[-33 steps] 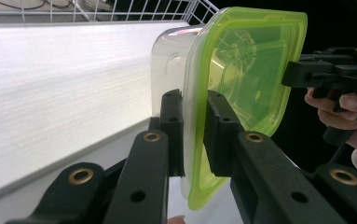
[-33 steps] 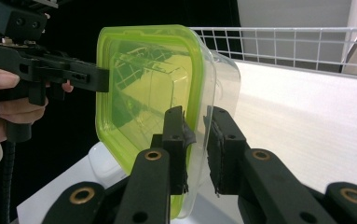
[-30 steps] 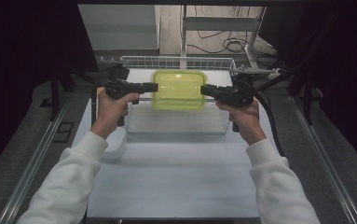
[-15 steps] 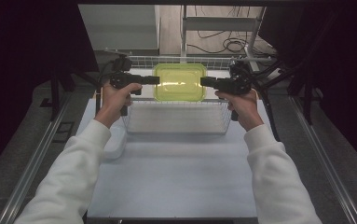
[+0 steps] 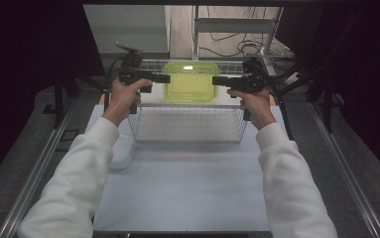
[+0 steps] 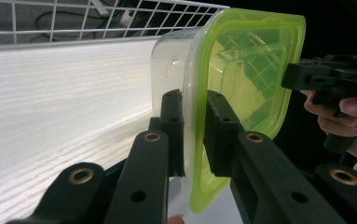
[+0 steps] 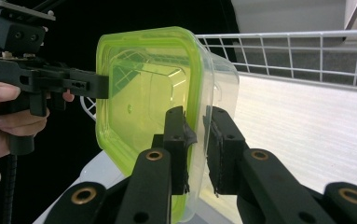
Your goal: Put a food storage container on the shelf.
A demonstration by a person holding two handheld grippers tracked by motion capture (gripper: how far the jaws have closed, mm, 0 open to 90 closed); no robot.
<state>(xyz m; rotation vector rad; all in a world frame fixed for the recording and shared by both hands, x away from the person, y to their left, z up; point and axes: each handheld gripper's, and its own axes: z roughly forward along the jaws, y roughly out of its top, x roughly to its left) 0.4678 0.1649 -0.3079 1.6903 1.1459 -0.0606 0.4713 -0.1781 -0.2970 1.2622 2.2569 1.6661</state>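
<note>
1. Both grippers have carried the green-lidded container [image 5: 191, 82] farther from the person than half a second ago, so it now hangs above the far end of the wire basket [image 5: 187, 140] instead of over its middle.
2. Both hands have moved forward with it, and the white sleeves [image 5: 81, 174] reach deeper over the table [image 5: 177, 193] than before.
3. Left gripper [image 5: 163, 78]: in the left gripper view its two black jaws are clamped on the container's near edge, one jaw against the clear plastic tub [image 6: 174, 70], the other against the green lid [image 6: 253, 65].
4. Right gripper [image 5: 216, 80]: in the right gripper view its jaws pinch the opposite edge the same way, lid on one side and clear wall on the other.
5. Between the two sets of fingers the container is held off the surface, gripped at its left and right rims.
6. Beyond the jaws, the basket's white wire rim [image 7: 302, 51] runs behind the container.
7. Each gripper view shows the other hand and its gripper just past the lid.
</note>
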